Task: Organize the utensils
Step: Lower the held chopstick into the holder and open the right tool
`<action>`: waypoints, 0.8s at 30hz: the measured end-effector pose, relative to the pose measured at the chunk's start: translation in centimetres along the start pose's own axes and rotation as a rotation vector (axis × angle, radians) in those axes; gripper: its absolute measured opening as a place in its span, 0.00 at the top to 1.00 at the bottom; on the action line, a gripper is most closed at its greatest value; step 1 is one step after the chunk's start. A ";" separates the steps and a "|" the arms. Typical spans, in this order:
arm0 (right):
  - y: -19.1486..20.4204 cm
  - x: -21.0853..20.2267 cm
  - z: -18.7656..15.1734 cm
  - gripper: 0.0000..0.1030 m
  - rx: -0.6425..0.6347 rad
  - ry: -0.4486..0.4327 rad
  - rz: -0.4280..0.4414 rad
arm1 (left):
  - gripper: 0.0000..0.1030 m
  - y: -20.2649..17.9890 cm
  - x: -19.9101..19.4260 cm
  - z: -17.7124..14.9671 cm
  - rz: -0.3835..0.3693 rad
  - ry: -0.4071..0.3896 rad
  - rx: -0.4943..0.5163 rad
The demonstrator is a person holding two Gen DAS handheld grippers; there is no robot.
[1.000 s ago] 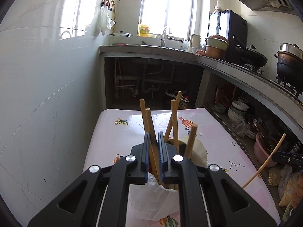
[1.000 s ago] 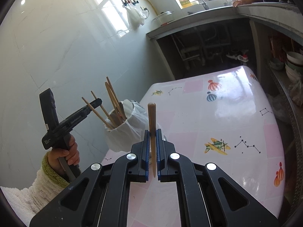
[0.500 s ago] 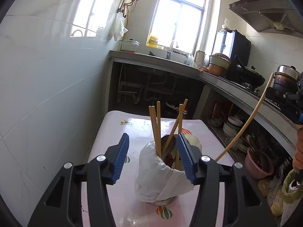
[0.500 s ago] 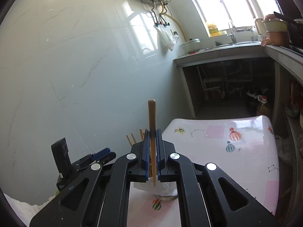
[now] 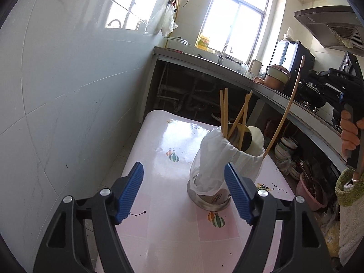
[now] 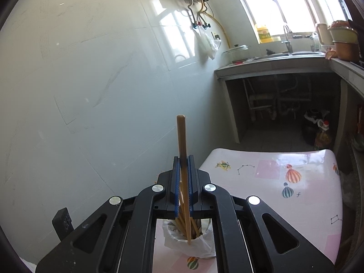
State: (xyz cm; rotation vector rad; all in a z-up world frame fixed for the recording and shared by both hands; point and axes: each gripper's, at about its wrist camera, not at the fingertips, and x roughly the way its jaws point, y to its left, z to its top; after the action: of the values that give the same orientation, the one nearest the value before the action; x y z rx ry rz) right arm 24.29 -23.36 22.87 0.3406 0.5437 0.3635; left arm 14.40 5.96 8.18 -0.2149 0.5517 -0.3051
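Observation:
A steel utensil holder [image 5: 218,166] wrapped in a white plastic bag stands on the pink tablecloth [image 5: 163,141] with several wooden chopsticks [image 5: 224,111] upright in it. My left gripper [image 5: 184,182] is short of the holder with its jaws opening, and the blue pads press on nothing. My right gripper [image 6: 183,166] is shut on one chopstick [image 6: 182,141] held nearly upright above the holder [image 6: 200,245]. In the left wrist view this right gripper [image 5: 311,78] is up at the right, and its chopstick [image 5: 284,111] slants down to the holder's right rim.
A white tiled wall [image 5: 68,91] runs close along the table's left side. Behind are a counter with a sink [image 6: 284,56], pots and a stove [image 5: 314,104]. Bowls and a pink basin [image 5: 311,193] sit under the counter at the right. A hand [image 5: 348,134] grips the right tool.
My left gripper let go of the chopsticks in the holder, opened wide and drew back. My right gripper rose and carried its chopstick over to the holder.

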 end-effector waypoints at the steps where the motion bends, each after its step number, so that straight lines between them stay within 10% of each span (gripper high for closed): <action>1: 0.2 -0.2 0.3 0.96 -0.007 -0.004 0.000 | 0.31 0.3 0.0 -0.2 0.004 0.004 -0.006; 24: 0.6 7.8 -7.5 0.96 -0.010 0.235 -0.068 | 0.29 1.7 -0.3 -1.7 0.012 0.012 -0.042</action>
State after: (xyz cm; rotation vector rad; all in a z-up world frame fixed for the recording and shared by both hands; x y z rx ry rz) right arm 26.18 -17.95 13.64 0.2701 0.7812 0.3422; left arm 13.60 7.45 6.45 -0.2500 0.5716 -0.2839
